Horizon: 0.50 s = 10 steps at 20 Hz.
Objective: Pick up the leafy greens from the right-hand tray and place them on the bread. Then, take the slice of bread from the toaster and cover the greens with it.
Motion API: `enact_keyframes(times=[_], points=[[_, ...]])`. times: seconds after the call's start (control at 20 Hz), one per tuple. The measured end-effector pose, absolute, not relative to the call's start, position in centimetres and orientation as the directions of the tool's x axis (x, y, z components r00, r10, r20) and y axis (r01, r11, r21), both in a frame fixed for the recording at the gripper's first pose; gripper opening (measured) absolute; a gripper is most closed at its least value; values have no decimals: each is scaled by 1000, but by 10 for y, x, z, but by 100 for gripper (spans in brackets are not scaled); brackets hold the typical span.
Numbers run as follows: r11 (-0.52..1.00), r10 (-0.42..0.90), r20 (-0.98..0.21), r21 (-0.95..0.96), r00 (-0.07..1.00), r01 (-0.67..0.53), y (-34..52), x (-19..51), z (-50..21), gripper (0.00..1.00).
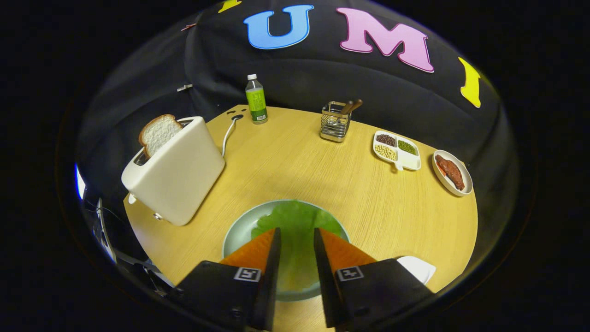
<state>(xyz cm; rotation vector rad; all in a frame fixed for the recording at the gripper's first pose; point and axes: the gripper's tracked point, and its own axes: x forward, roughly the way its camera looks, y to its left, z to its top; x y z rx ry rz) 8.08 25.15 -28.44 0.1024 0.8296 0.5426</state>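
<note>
I hold my two-finger gripper (296,237), its black fingers with orange sides, above a round pale green plate (237,233) on a round light wooden table (322,180). The fingers stand a little apart with nothing pressed between them. Through the gap I see a flat sheet of bright green leafy greens (295,221) lying on the plate. I cannot tell whether bread lies beneath the leaf; it covers whatever is there.

Beyond the fingers and to my left stands a white toaster (177,173), with one slice of white bread (158,133) poking up out of its slot. A white cord runs from the toaster toward a clear plastic bottle with a green label (256,99) at the far side of the table.

Judging by this, the greens are placed and the bread step is now in hand. The next move calls for lifting away from the plate, swinging left toward the toaster, and closing the fingers on the raised part of the slice, across its flat faces, gently enough not to crush it.
</note>
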Motion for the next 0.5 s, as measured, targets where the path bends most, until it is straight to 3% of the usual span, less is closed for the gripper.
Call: enact_keyframes(times=[0.2,0.5], points=[[837,541,-634,340,553,-429,259,77,-271,100],[793,609,-475,394,635,-466,267,79,-199,99]])
